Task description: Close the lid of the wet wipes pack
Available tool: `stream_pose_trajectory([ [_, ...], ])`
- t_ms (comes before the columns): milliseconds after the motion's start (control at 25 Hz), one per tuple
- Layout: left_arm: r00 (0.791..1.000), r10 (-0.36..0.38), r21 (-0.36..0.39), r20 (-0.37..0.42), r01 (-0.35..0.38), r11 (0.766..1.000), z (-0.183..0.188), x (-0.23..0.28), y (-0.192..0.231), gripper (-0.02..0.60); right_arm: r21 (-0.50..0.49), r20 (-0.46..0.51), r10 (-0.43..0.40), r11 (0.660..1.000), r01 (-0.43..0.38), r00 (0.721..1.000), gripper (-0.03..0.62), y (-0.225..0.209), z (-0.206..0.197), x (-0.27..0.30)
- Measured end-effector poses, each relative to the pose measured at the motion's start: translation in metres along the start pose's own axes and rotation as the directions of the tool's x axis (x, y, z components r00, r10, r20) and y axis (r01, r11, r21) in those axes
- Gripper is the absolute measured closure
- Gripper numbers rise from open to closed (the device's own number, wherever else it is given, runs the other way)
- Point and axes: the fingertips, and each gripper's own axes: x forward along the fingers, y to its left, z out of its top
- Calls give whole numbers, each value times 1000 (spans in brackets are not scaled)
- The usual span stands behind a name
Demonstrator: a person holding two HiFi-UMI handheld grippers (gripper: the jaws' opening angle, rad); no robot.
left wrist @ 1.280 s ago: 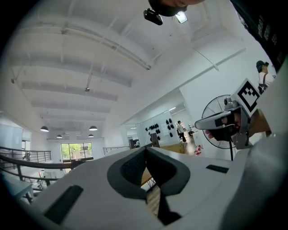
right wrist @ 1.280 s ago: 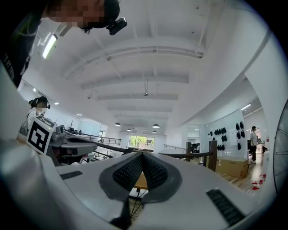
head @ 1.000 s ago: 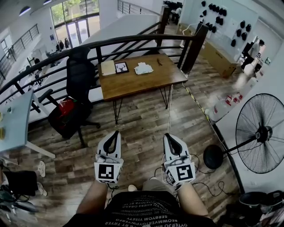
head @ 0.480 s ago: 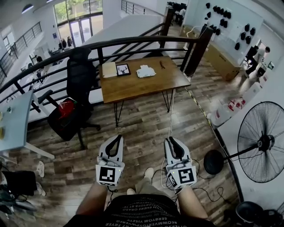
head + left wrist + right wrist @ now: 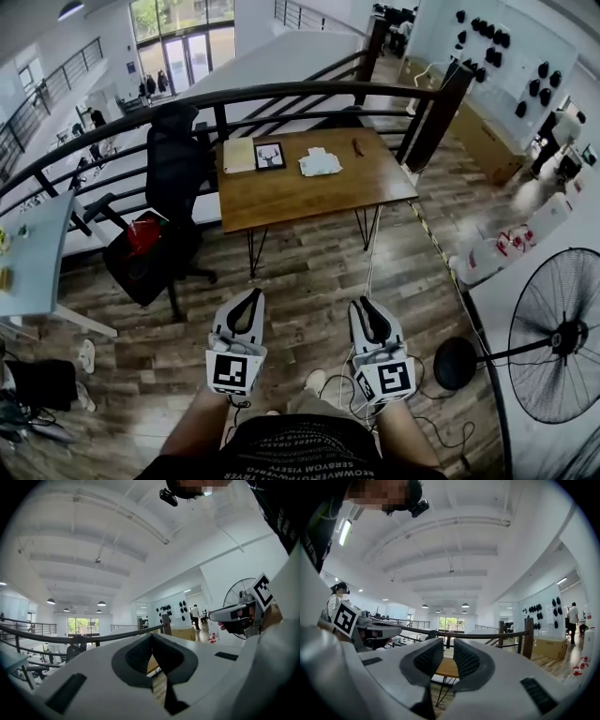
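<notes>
Wet wipes pack (image 5: 320,163) on wooden counter (image 5: 281,192) at 12 o'clock, left gripper (image 5: 251,296) jaws closed and empty, right gripper (image 5: 368,306) jaws opening, empty

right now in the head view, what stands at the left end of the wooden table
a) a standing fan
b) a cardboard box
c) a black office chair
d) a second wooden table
c: a black office chair stands right at the left end of the wooden table, its back rising above the tabletop.
</notes>
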Motion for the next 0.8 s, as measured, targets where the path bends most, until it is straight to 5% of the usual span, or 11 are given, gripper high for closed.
stream_pose_trajectory([
  [800,999,51,0,-8,-51,999,13,136,-22,555,15,6,86,996,-86,996,494,-124,2,75],
])
